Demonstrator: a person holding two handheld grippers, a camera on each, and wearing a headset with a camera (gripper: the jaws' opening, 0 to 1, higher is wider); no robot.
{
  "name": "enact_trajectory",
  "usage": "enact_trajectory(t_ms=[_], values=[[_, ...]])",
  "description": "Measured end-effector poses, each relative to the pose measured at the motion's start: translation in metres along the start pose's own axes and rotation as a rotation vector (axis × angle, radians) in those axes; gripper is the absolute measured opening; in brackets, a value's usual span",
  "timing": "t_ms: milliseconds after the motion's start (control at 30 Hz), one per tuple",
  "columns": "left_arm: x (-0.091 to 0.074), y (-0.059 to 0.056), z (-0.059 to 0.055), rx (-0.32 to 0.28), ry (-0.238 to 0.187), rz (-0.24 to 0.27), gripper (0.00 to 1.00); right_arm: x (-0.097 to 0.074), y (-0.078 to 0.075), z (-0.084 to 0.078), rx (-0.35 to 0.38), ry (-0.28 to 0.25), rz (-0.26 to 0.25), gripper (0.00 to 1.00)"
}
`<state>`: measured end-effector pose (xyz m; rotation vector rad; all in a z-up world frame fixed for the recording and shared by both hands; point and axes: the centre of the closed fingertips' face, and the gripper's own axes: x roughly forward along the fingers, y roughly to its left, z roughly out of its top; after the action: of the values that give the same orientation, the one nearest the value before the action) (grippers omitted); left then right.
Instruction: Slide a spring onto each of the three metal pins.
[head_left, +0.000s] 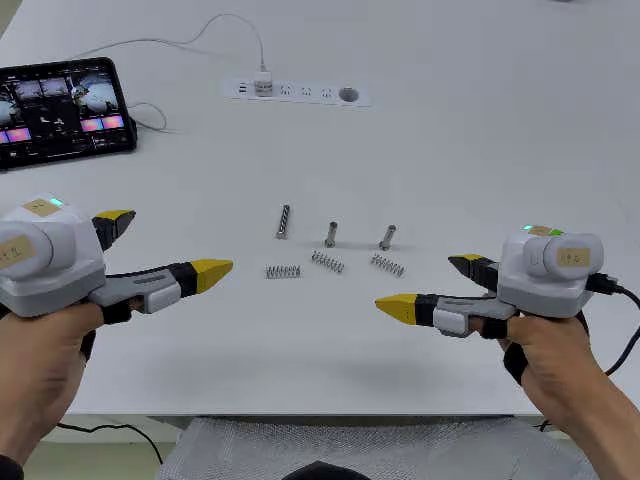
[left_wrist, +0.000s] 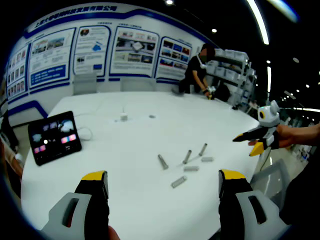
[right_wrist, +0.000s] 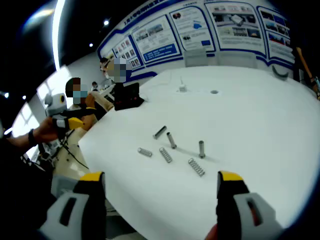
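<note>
Springs (head_left: 283, 271): three, loose, on the person's side of the power strip (head_left: 295, 92), just beside three bare pins (head_left: 331, 234). Probably light, squashy and apt to roll, so pinch gently mid-coil. Left gripper (head_left: 175, 242), right gripper (head_left: 422, 284): jaws spread, empty.

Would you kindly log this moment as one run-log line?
stage: before first pick | left gripper: open, empty | right gripper: open, empty | pins: three, bare | springs: three, loose on table
</note>
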<state>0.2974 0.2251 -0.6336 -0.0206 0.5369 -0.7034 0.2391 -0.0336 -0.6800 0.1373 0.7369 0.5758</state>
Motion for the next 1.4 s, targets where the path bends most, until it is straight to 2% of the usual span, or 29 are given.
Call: enact_trajectory(t_ms=[733,1400], values=[[0.008,-0.005,-0.002,0.016,0.02,-0.018,0.92,-0.001,0.001,-0.003,0.003,0.005,0.004,0.94],[0.042,-0.008,-0.007,0.046,0.065,-0.068,0.9,-0.003,0.003,-0.006,0.003,0.012,0.01,0.93]])
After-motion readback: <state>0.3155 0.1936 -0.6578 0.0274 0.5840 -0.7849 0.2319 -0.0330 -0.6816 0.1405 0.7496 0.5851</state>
